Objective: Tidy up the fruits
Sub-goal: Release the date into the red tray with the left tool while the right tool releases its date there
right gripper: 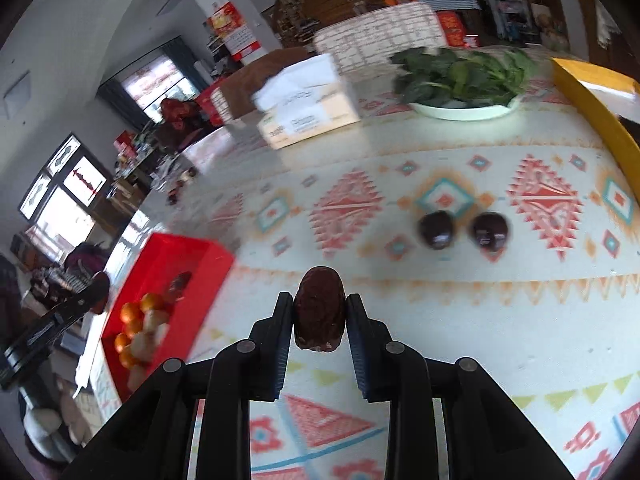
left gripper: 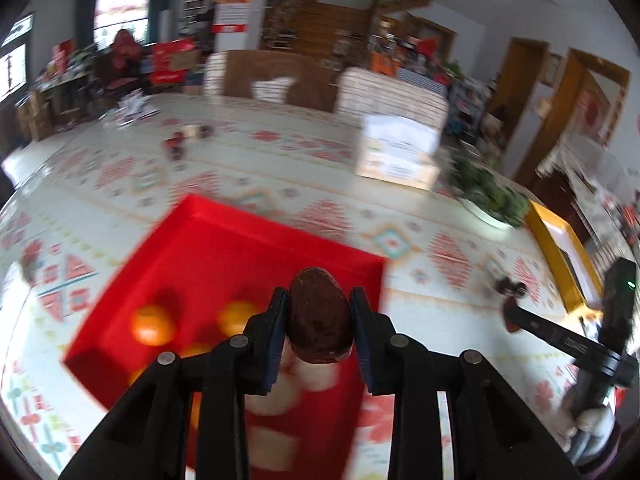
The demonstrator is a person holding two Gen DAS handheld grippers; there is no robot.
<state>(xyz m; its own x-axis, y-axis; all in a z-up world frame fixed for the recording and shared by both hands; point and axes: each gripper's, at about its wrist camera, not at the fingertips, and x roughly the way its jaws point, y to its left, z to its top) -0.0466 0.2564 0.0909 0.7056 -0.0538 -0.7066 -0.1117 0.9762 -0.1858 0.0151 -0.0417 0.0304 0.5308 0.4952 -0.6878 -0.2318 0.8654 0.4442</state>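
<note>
My left gripper (left gripper: pixel 319 312) is shut on a dark red date (left gripper: pixel 319 320) and hovers over the red tray (left gripper: pixel 224 248). In the tray lie oranges (left gripper: pixel 153 325) and pale fruits (left gripper: pixel 280 392). My right gripper (right gripper: pixel 319 314) is shut on another dark red date (right gripper: pixel 320 314) above the patterned tablecloth. Two more dark dates (right gripper: pixel 436 229) (right gripper: pixel 490 230) lie on the cloth ahead of it. The red tray (right gripper: pixel 192 280) shows at the left of the right wrist view, with oranges (right gripper: pixel 132 316) inside. The right gripper (left gripper: pixel 510 320) also appears at the right of the left wrist view.
A white plate of leafy greens (right gripper: pixel 464 110) and a cardboard box (right gripper: pixel 308 116) stand at the far side of the table. A yellow tray (right gripper: pixel 592 108) sits at the right edge. A few dark dates (left gripper: pixel 176 146) lie far across the table. Chairs and clutter surround it.
</note>
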